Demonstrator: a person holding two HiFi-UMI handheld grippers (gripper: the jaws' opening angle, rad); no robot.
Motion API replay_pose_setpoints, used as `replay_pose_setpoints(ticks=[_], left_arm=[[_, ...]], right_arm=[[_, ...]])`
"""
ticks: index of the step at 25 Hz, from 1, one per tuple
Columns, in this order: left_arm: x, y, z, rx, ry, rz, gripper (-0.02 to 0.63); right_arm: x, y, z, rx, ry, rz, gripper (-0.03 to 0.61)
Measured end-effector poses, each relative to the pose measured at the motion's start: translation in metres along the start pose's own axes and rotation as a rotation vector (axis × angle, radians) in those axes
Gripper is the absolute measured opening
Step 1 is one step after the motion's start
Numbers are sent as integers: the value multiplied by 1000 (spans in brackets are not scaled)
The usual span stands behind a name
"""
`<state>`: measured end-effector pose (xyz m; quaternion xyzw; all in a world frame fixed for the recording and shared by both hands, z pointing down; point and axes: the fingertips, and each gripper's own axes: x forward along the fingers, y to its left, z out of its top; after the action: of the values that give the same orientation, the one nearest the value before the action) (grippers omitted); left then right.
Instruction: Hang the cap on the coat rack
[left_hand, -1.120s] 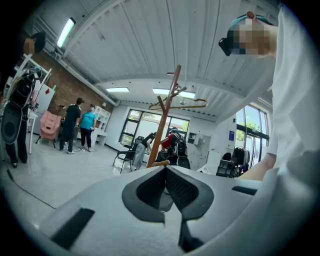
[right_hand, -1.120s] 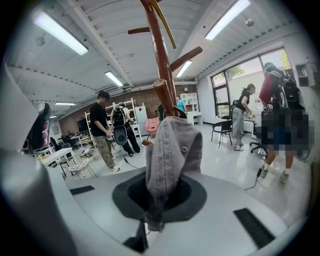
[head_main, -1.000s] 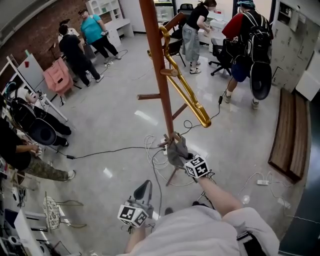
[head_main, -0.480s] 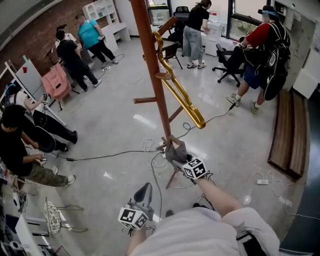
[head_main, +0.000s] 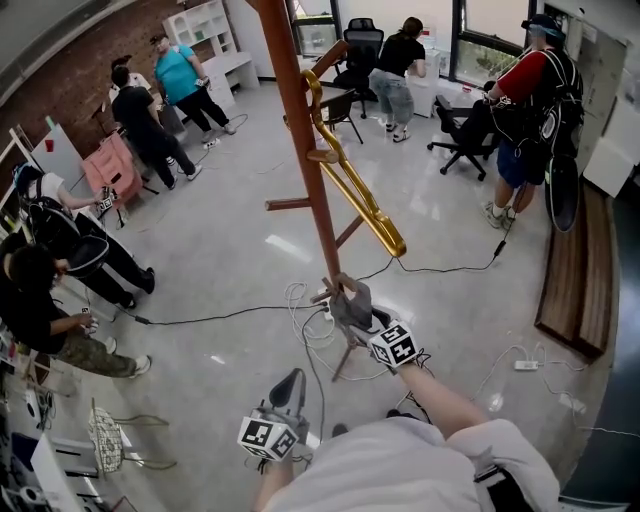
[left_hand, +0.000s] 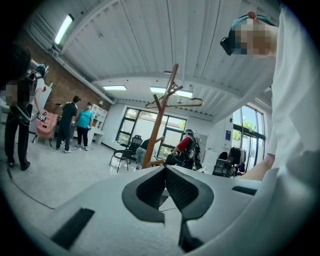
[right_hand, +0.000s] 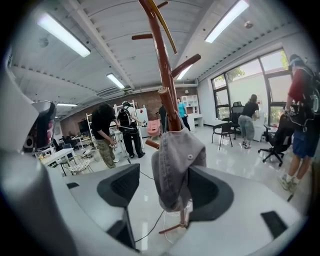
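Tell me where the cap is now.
In the right gripper view the cap hangs low on the coat rack, centre frame, between the jaws of the right gripper, which have just been opening.

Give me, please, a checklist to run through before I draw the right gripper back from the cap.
1. Cap hung: ok. The grey cap drapes over a low peg of the coat rack.
2. Grip released: ok. The right gripper has just been opening; its jaws stand wide with the cap between them.
3. Both pads clear of the fabric: cannot tell. One pad stands apart, but the cap overlaps the other pad.
4. Left gripper out of the way: ok. It is shut, empty and off the rack.
5. Gold hanger: ok. It hangs higher up, apart from the cap.
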<state>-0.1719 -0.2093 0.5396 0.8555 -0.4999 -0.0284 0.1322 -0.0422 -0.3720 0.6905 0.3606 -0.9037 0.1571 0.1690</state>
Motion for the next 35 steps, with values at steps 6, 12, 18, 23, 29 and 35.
replay_pose_setpoints(ticks=[6,12,18,23,29,35], left_arm=[[4,-5,-1,4,0,-22,9],[7,-15,1,9,-1,-50,9],[11,-15,4,21,-6,-64,9],[14,-21,10,40,-12,-77,9],[17,-22,11,48,-8,-80,9],[18,-26,11,48,-6,-86,9]], right_arm=[[-33,0,11,-30,-50,-42,262],[-79,5,36,-74,-126,-99,262],[-128,23,88,-71,-273,-127,262],[-160,49,115,-60,-358,-94,261],[-179,61,116,-61,-411,-96,17],[-178,66,110,-18,-416,-80,14]])
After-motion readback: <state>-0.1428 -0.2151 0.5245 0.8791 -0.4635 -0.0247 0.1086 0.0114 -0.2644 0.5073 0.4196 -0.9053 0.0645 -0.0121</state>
